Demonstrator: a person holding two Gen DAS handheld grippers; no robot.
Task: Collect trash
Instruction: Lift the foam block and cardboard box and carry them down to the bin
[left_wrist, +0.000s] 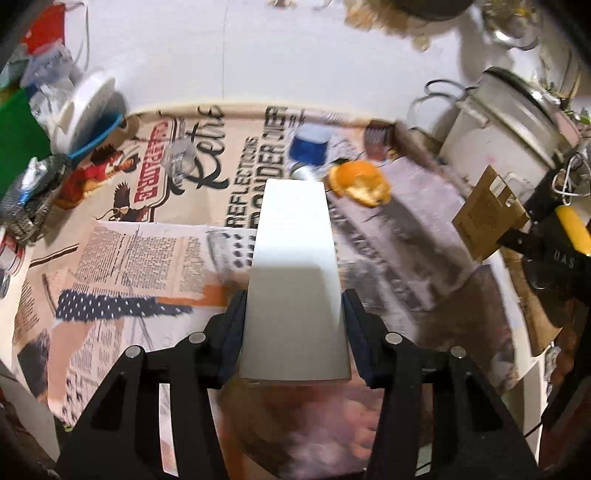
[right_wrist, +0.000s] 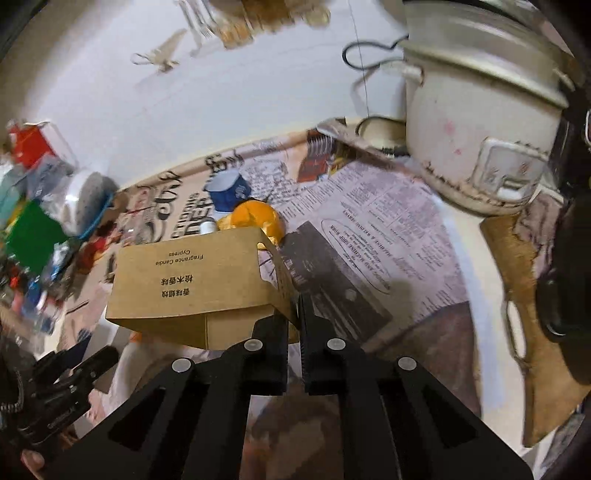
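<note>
My left gripper (left_wrist: 294, 301) is shut on a plain white box (left_wrist: 293, 266), which sticks out forward above the newspaper-covered table (left_wrist: 147, 258). My right gripper (right_wrist: 299, 301) is shut on the edge of a brown cardboard sleeve (right_wrist: 188, 277) printed "Fragrance Candle Cypress"; that sleeve (left_wrist: 487, 214) also shows at the right of the left wrist view. On the table lie an orange peel (left_wrist: 360, 182) (right_wrist: 255, 219) and a small blue and white container (left_wrist: 309, 147) (right_wrist: 229, 190), both beyond the held items.
A worn white rice cooker (right_wrist: 476, 144) (left_wrist: 506, 122) stands at the right by the wall, its cord behind it. A wooden board (right_wrist: 517, 277) lies in front of it. At the left sits a heap of packaging with a white lid (left_wrist: 85, 110).
</note>
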